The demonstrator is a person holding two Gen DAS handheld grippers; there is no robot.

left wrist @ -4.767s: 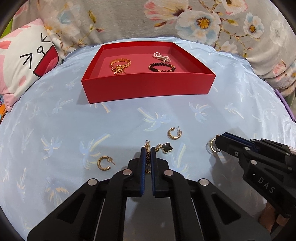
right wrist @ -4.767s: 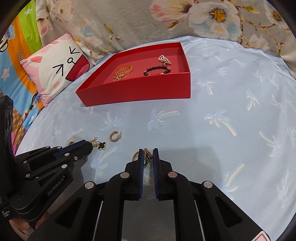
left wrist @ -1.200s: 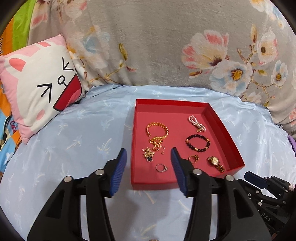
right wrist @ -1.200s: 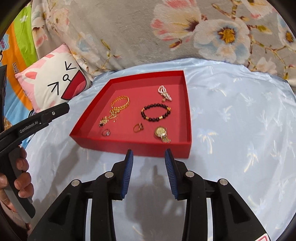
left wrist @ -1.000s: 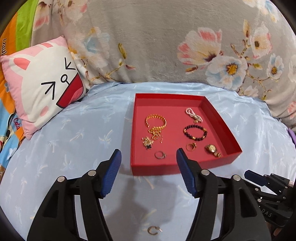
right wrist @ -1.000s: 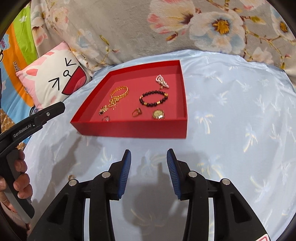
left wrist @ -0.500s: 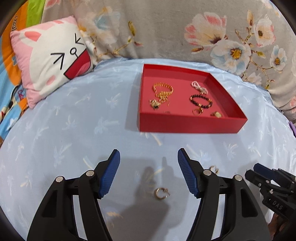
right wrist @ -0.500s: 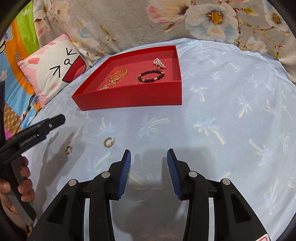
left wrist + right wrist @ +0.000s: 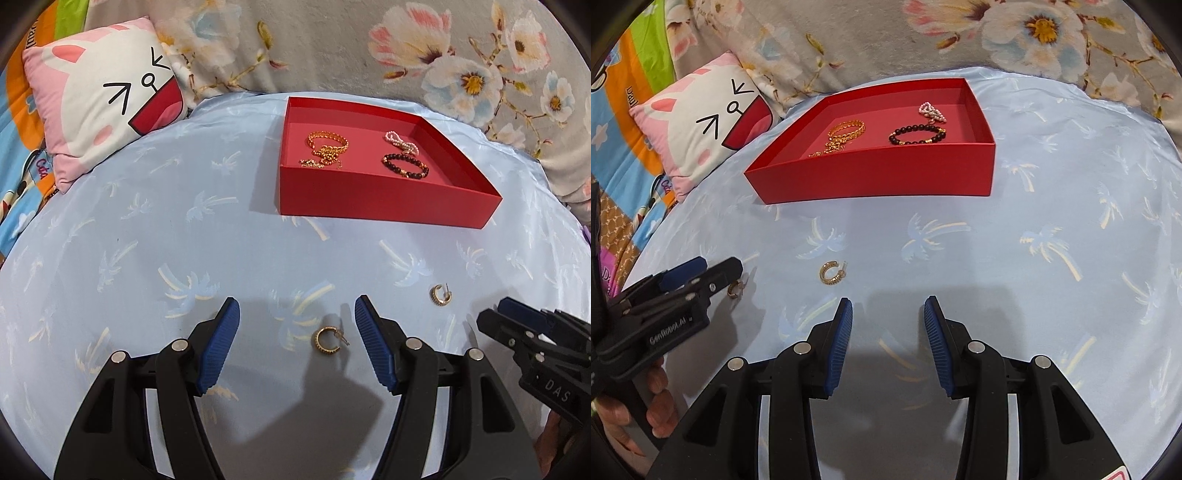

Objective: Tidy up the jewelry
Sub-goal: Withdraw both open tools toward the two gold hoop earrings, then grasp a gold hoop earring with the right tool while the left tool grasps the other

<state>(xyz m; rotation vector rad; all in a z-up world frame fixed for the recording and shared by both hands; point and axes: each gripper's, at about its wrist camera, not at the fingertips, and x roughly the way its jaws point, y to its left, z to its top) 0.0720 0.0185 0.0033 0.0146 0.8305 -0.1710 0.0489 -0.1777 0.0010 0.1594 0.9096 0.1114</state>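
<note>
Two gold hoop earrings lie on the blue cloth. One earring (image 9: 327,340) lies between the tips of my open, empty left gripper (image 9: 295,325); it also shows in the right wrist view (image 9: 735,289). The other earring (image 9: 439,295) lies to its right, ahead and left of my open, empty right gripper (image 9: 887,317), and shows there too (image 9: 832,273). The red tray (image 9: 373,201) at the back holds a gold bracelet (image 9: 328,144), a dark bead bracelet (image 9: 405,165) and a pearl piece (image 9: 400,139).
A pink cat-face pillow (image 9: 107,92) lies at the back left. A grey floral blanket (image 9: 369,44) rises behind the tray. The blue palm-print cloth (image 9: 147,240) covers a rounded surface that drops off at the sides.
Both grippers have pulled back from the tray and come down towards the cloth. The left one now has an earring between its tips. Both stay open.
</note>
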